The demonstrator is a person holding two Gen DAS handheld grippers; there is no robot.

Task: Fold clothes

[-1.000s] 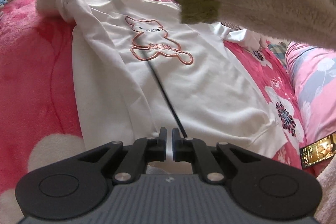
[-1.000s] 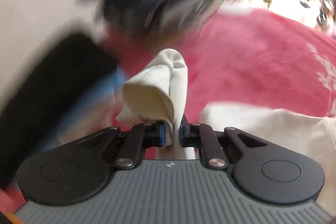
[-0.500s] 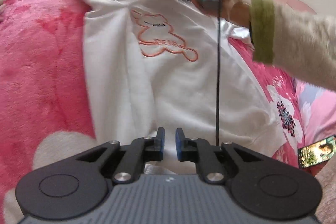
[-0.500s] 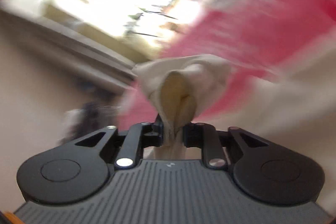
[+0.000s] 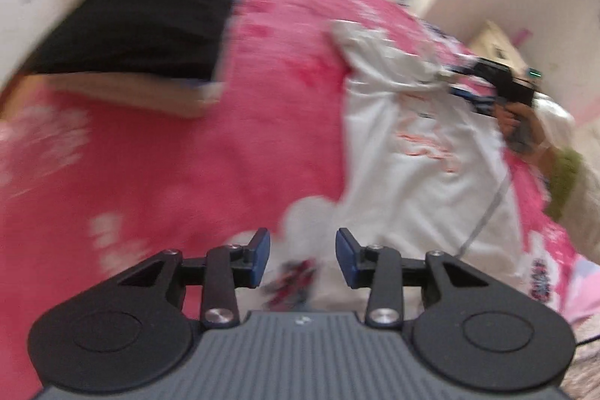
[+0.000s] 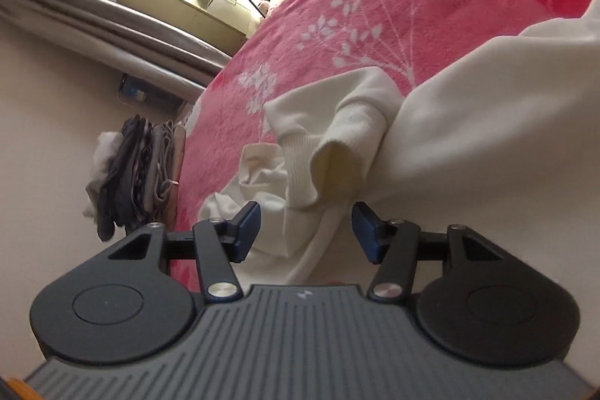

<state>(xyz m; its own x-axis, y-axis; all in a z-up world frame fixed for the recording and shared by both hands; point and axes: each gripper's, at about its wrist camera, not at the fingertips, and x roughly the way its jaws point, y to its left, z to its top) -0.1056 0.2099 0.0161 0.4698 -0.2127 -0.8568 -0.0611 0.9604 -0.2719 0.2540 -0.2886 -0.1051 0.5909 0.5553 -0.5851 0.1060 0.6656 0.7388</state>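
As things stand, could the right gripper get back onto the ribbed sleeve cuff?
Probably yes: the right gripper, jaws just opened, sits right behind the sleeve cuff, with nothing between pads and cuff.

Left gripper (image 5: 302, 256): jaws have just been opening, now standing apart with nothing between the pads, pointing steeply down; view is motion-blurred. Right gripper (image 6: 306, 232): jaws have just been opening too, pads clear on both sides, gripping nothing. Right hand (image 5: 519, 126) is wrapping its gripper's handle, with a fuzzy sleeve (image 5: 577, 190) covering the forearm.
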